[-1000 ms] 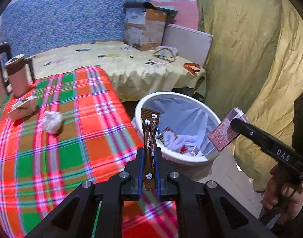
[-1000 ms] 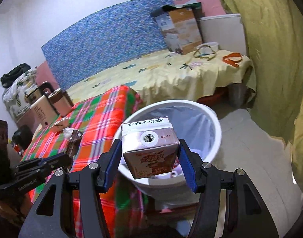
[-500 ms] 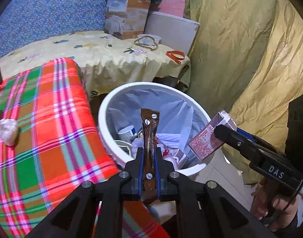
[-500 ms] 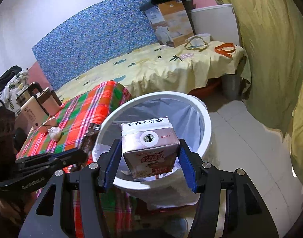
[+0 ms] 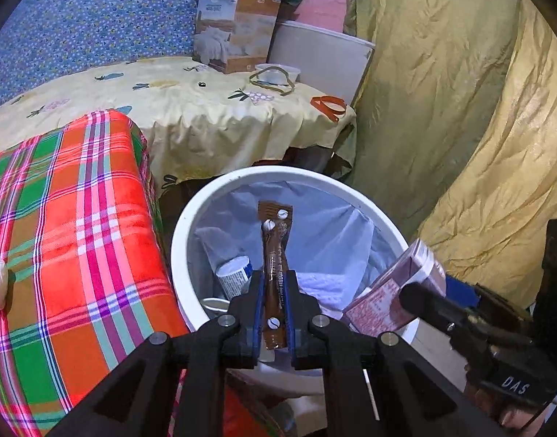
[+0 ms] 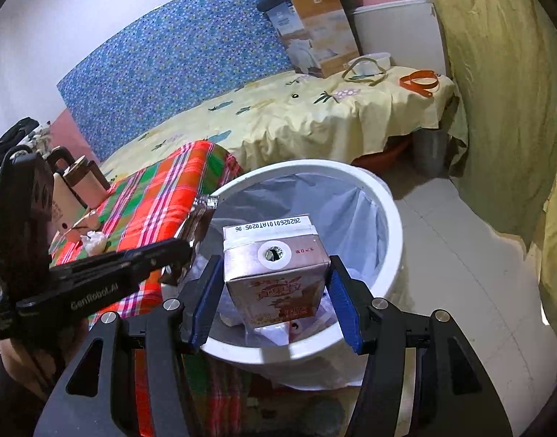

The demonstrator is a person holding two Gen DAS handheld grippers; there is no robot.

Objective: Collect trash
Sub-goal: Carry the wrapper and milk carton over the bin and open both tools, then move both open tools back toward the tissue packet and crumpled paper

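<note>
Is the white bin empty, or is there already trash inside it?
Not empty. Inside the bin, on its pale liner, lie a small white cup and crumpled white paper.

Your right gripper point(image 6: 273, 287) has its blue pads pressed on both sides of a drink carton point(image 6: 274, 273), foil-hole top facing you, held upright over the near part of the white trash bin point(image 6: 391, 225). The bin is lined with a pale blue bag point(image 6: 325, 200), and some trash lies at its bottom. On your left, the left gripper point(image 6: 176, 251) reaches in over the bin's left rim, clamped on a brown wrapper point(image 6: 198, 218). Behind it lies the plaid-covered table point(image 6: 161, 204) with a crumpled white wad point(image 6: 94, 242). Far off is a yellow sheet point(image 6: 296, 116).
</note>
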